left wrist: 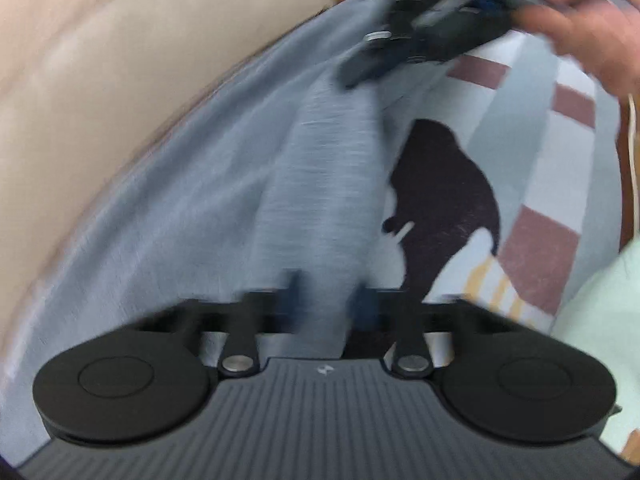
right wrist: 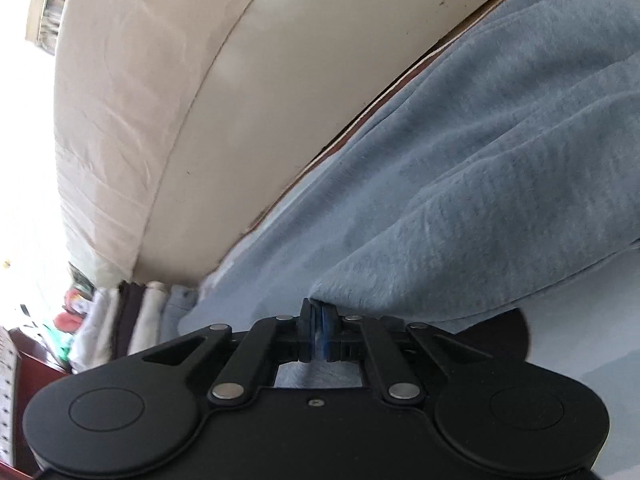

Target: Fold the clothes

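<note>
Grey-blue fleecy garment (left wrist: 224, 184), soft and napped, spread in long ridges beside a cream padded surface (left wrist: 100, 80). Bunched into a raised fold running straight ahead from the left gripper (left wrist: 326, 292), pinched between its nearly closed jaws. Same cloth (right wrist: 460, 200) rumpled ahead and right of the right gripper (right wrist: 319, 320), an edge clamped between its blue pads. Dark animal print (left wrist: 444, 200) and red-brown blocks on pale fabric just right of the fold. Far end held by the right tongs and a hand (left wrist: 592, 20).

blue-grey garment (right wrist: 460, 200): soft fleecy cloth, matt, slightly napped. right gripper (right wrist: 319, 332): matt black plastic, bright metal pins. left gripper (left wrist: 328, 300): same plastic, ribbed housing. cream headboard (right wrist: 240, 100): smooth, faint leathery sheen.
</note>
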